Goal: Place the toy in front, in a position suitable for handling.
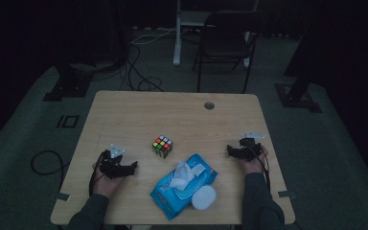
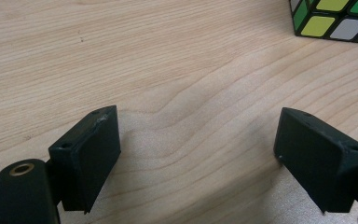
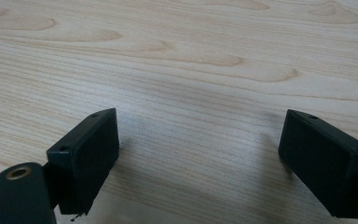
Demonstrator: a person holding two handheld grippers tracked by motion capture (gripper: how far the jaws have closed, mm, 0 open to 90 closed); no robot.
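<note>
One puzzle cube (image 1: 162,146) sits mid-table, just ahead and to the right of your left gripper (image 1: 133,166) and well apart from your right gripper (image 1: 230,149). The high view adds one blue wipes pack (image 1: 182,185) and one white lid (image 1: 203,197) near you; your left gripper view catches just the cube's corner (image 2: 335,19). Both grippers rest spread on the table (image 1: 124,115), nothing between the jaws.

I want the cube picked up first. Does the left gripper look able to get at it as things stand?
Probably yes: the left gripper is open, and bare table lies between it and the cube; the wipes pack sits off to the side.
</note>
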